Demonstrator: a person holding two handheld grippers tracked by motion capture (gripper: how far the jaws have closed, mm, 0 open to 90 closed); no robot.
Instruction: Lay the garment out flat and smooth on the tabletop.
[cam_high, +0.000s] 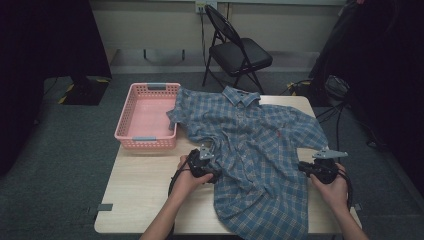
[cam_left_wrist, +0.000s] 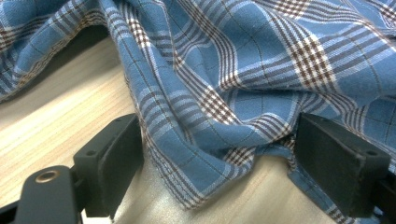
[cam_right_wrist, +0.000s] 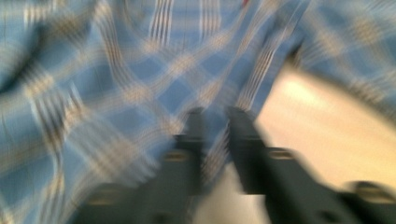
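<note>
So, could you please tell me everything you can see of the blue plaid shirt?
The blue plaid shirt, woven cotton by its look, lies wrinkled on the wooden table, collar away from the person, one sleeve over the pink basket's rim, hem over the near edge. The left gripper straddles a fold, jaws apart; the right gripper pinches its other side.

shirt (cam_high: 255, 145): soft woven plaid cloth; table (cam_high: 145, 185): smooth matt wood-grain; basket (cam_high: 147, 116): pink perforated plastic
</note>
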